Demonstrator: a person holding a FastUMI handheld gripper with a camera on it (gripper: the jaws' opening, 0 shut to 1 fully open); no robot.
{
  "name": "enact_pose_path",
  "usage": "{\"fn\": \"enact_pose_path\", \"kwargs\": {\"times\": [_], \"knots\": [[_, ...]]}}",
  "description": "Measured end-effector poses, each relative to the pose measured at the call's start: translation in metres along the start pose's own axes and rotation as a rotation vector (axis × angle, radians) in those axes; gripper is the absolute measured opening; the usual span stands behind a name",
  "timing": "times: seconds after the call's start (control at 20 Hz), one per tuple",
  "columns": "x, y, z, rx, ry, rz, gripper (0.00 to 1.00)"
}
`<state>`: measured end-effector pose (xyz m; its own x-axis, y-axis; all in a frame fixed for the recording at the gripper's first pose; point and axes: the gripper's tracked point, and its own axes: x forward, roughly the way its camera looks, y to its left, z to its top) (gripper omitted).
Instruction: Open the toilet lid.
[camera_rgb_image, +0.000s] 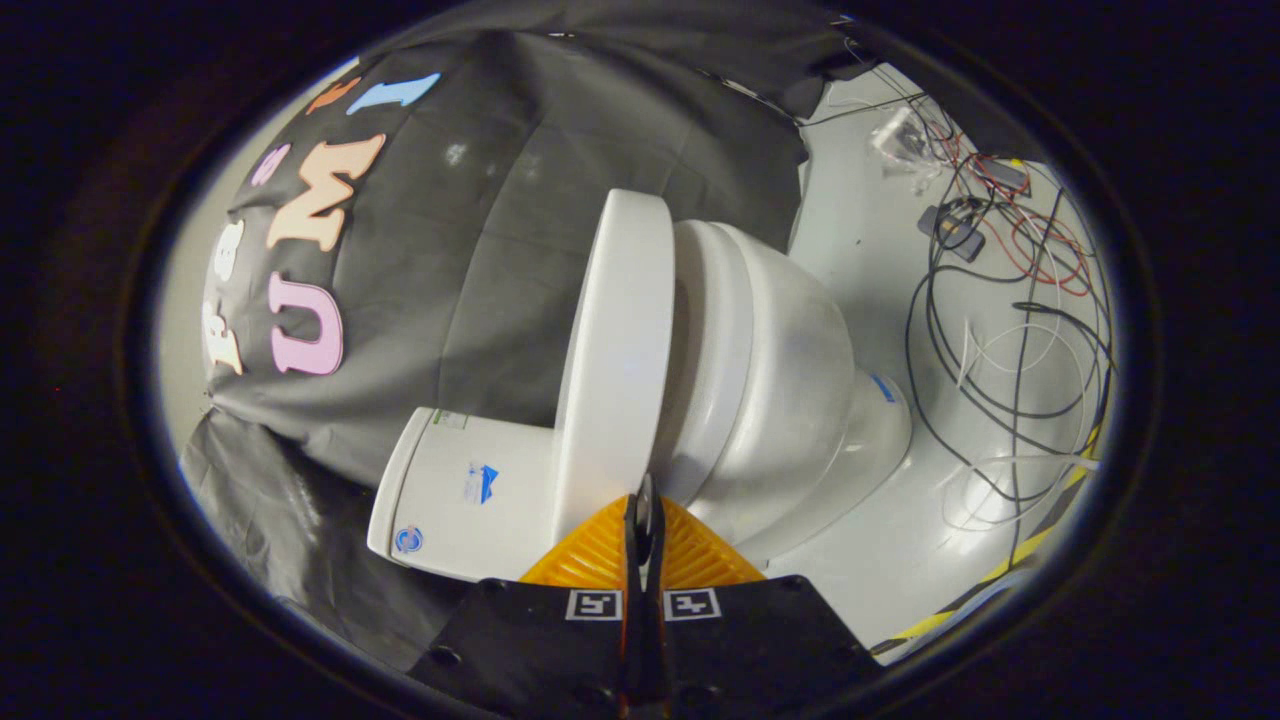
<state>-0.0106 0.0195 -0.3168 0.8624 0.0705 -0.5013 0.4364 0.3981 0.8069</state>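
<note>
Lid (618, 350) at frame centre stands raised off the bowl (780, 370), leaning toward the tank (460, 495) lower left, so opening looks about done. My tongs (645, 510) at bottom centre are pinched together, holding nothing.

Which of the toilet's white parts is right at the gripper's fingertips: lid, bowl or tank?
The lid, raised away from the bowl; its edge lies just ahead of the gripper, whose fingers are closed together. The tank sits beside it.
</note>
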Motion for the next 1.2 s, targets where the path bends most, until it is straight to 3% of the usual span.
{"fn": "enact_pose_path", "kwargs": {"times": [0.45,1.2], "knots": [[-0.01,0.039,0.007,-0.116,-0.016,-0.047,0.01],[-0.019,0.105,0.004,-0.257,-0.031,-0.045,0.01]]}}
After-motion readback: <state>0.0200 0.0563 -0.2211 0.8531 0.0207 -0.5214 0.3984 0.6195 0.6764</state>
